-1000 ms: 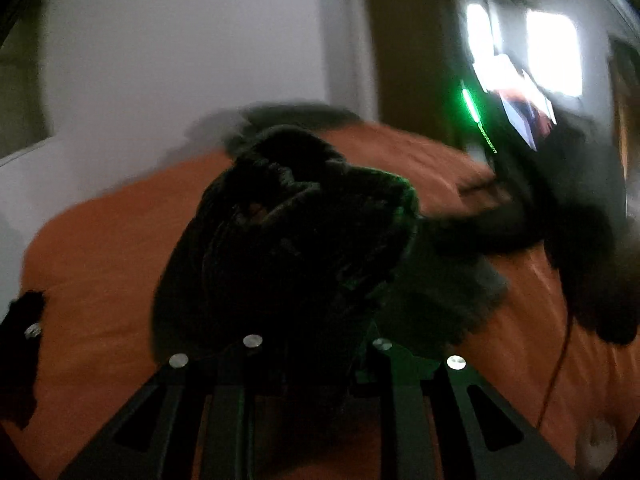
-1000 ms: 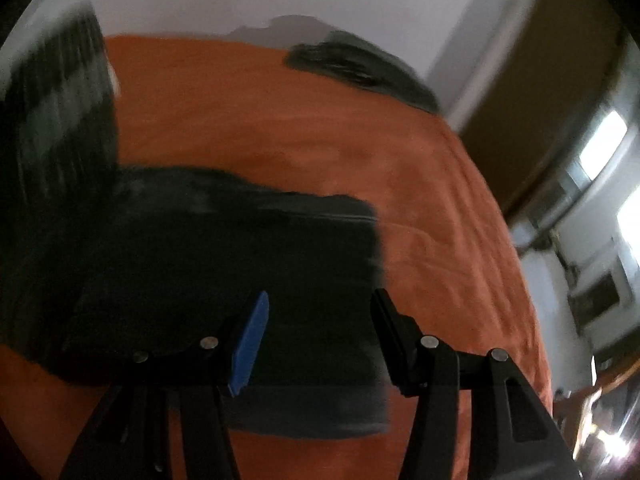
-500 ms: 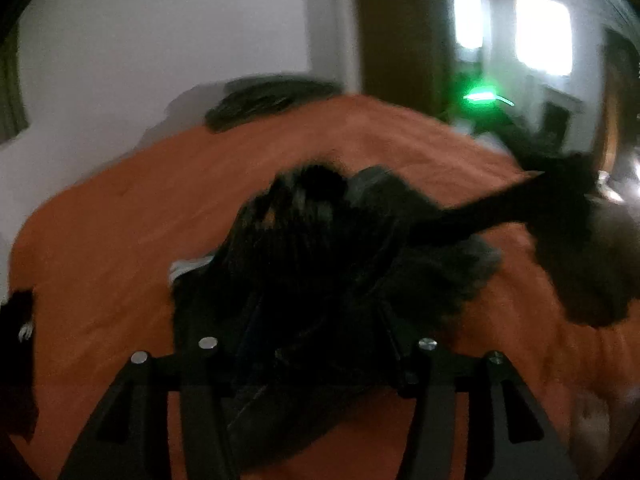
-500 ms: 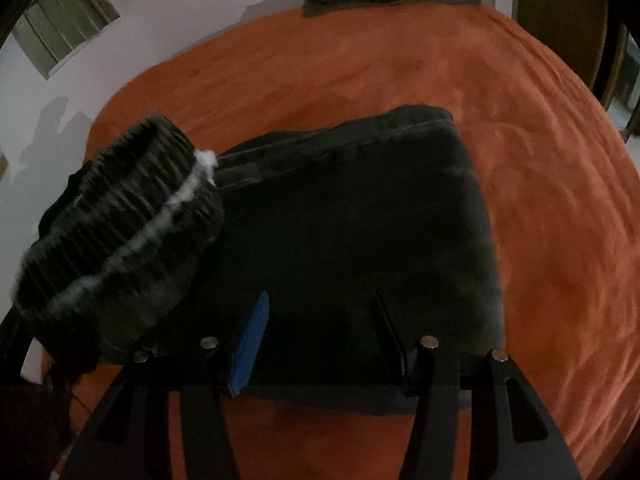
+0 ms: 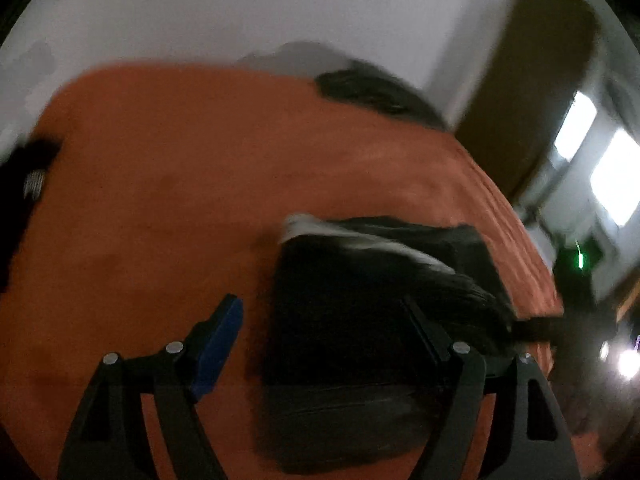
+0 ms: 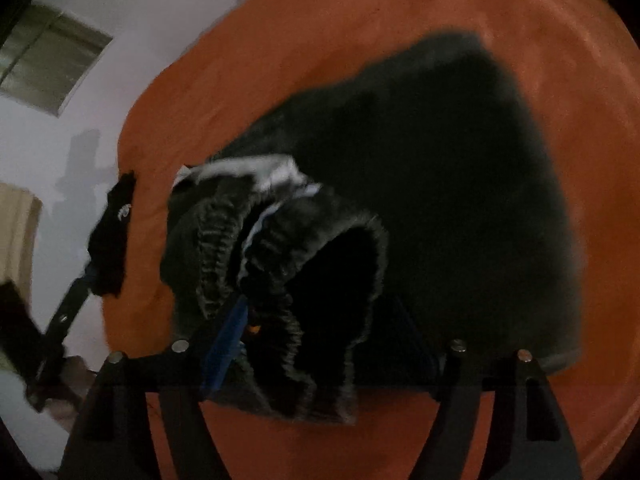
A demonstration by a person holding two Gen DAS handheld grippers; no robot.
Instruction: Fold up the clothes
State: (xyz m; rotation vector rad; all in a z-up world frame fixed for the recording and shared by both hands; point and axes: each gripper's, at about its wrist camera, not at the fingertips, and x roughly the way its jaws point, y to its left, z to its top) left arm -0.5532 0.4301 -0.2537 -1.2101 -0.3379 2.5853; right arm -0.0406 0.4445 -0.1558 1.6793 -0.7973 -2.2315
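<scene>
A dark garment (image 5: 360, 340) lies folded on the orange bed cover (image 5: 160, 200). A pale strip shows along its far edge. My left gripper (image 5: 320, 308) hovers open just above its near part, holding nothing. In the right wrist view the same garment (image 6: 460, 160) spreads across the bed. Its ribbed elastic waistband (image 6: 280, 240) is bunched up on the near left part. My right gripper (image 6: 320, 308) is open, and the waistband sits loose between its wide-spread fingers. The view is blurred.
Another dark pile of clothing (image 5: 372, 92) lies at the bed's far edge by the white wall. A brown door (image 5: 520, 100) and bright windows (image 5: 612, 176) are to the right. A black object (image 6: 112, 232) sits at the bed's left edge.
My left gripper was shut on the bunched garment, then opened and let it drop onto the bed. The right gripper has moved in over the waistband.
</scene>
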